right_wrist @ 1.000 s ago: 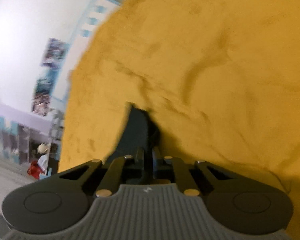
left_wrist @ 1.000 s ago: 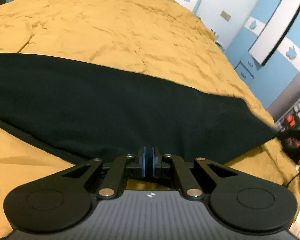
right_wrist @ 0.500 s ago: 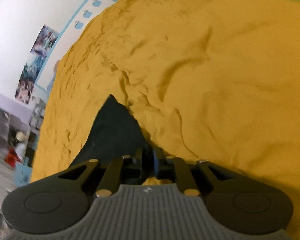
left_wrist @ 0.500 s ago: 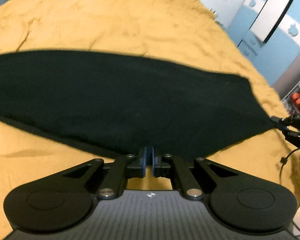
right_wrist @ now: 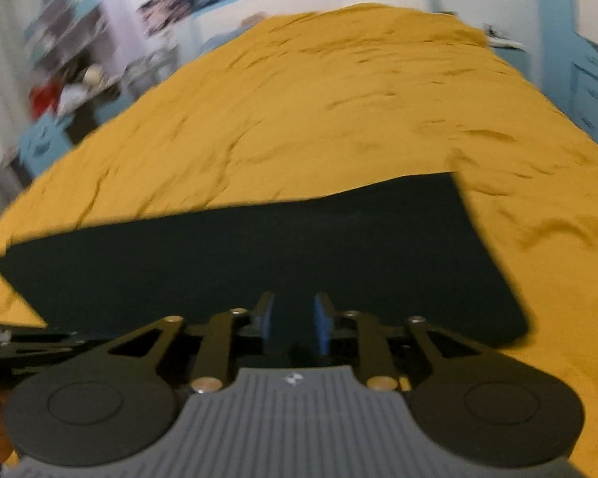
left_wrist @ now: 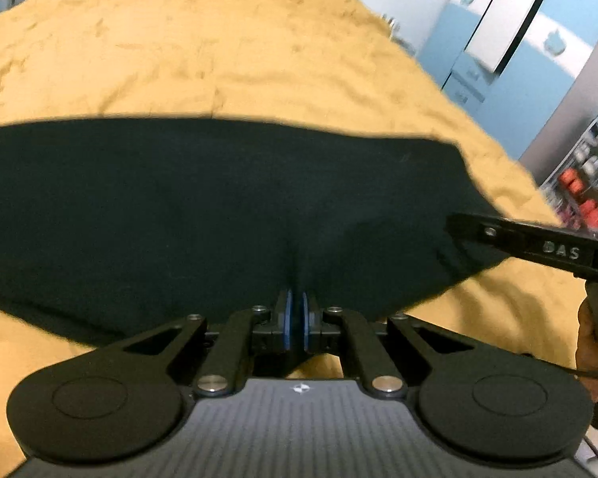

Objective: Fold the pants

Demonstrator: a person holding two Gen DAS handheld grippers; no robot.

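Black pants (left_wrist: 219,199) lie flat across a mustard-yellow bed cover (left_wrist: 219,47). My left gripper (left_wrist: 295,318) is shut on the near edge of the pants, with the cloth pinched between its blue pads. The right gripper's arm (left_wrist: 538,243) reaches in from the right over the pants' right end. In the right wrist view the pants (right_wrist: 299,247) spread wide in front of my right gripper (right_wrist: 293,326), whose blue pads stand apart over the near edge of the cloth. The view is blurred.
The bed cover (right_wrist: 339,99) fills most of both views. Blue and white wardrobes (left_wrist: 518,40) stand beyond the bed's right side. Cluttered shelves (right_wrist: 79,59) stand to the left in the right wrist view.
The right gripper swung round to face across the pants and its jaws opened, letting go of the cloth. The left gripper moved forward, still pinching the near edge. The pants lie flatter.
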